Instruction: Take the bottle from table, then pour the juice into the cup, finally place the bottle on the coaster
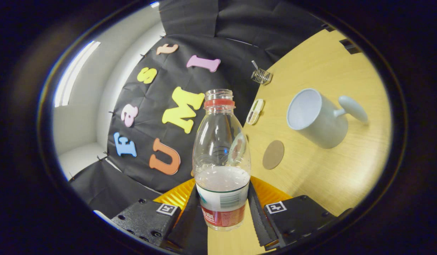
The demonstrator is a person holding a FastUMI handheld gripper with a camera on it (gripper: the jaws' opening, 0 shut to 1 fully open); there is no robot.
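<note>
A clear plastic bottle (222, 159) with a red neck ring and no cap stands between my fingers, and my gripper (222, 207) is shut on its labelled lower part. The whole view is tilted, and the bottle is lifted off the wooden table (321, 177). A little pale liquid shows in its lower half. A white cup (315, 118) with a handle stands on the table beyond and to the right of the bottle, its mouth facing me. A round brown coaster (273, 154) lies flat on the table between the bottle and the cup.
A small white clip-like object (255, 111) lies on the table beyond the coaster, near the black cloth wall. A metal wire piece (261, 75) sits farther back at the table's edge. A white wall rises beyond the cloth.
</note>
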